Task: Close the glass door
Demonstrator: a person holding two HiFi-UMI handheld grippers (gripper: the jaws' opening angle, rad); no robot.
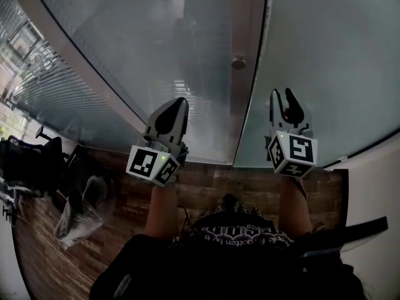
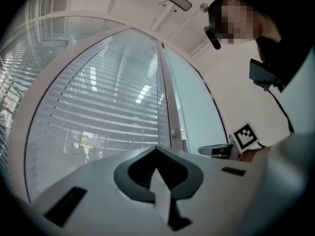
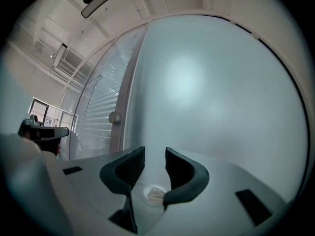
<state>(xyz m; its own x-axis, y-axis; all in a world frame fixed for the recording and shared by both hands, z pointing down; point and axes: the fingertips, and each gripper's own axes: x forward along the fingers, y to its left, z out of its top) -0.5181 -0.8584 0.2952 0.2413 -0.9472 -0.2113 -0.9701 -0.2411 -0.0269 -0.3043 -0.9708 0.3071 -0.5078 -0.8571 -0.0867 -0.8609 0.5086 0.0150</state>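
**Head view:** The tall frosted glass door with a grey metal edge strip (image 1: 187,42) fills the upper middle of the frame. Its small round metal knob (image 1: 238,62) sits on that strip, above and between the two tools. To the right of a dark seam stands a pale frosted glass panel (image 1: 325,55). I cannot tell from here whether the seam is fully shut. The left claw (image 1: 169,120) points at the door's lower part with its jaws together. The right claw (image 1: 282,102) points at the panel with its jaws apart.

**Left gripper view:** The left claw (image 2: 156,151) is closed on nothing, its tips meeting. The glass door (image 2: 113,107) spreads across the centre, with slatted blinds showing through it.

**Right gripper view:** The right claw (image 3: 155,154) is open and empty. The knob (image 3: 114,117) lies to its upper left, and the panel (image 3: 206,82) is straight ahead.

The door is probably heavy and rigid, and should swing or slide as one piece. Its glass is smooth, so a claw would slip on it, and hard jaw tips could chip it. The knob or the metal strip looks like the safer place to hold or push.
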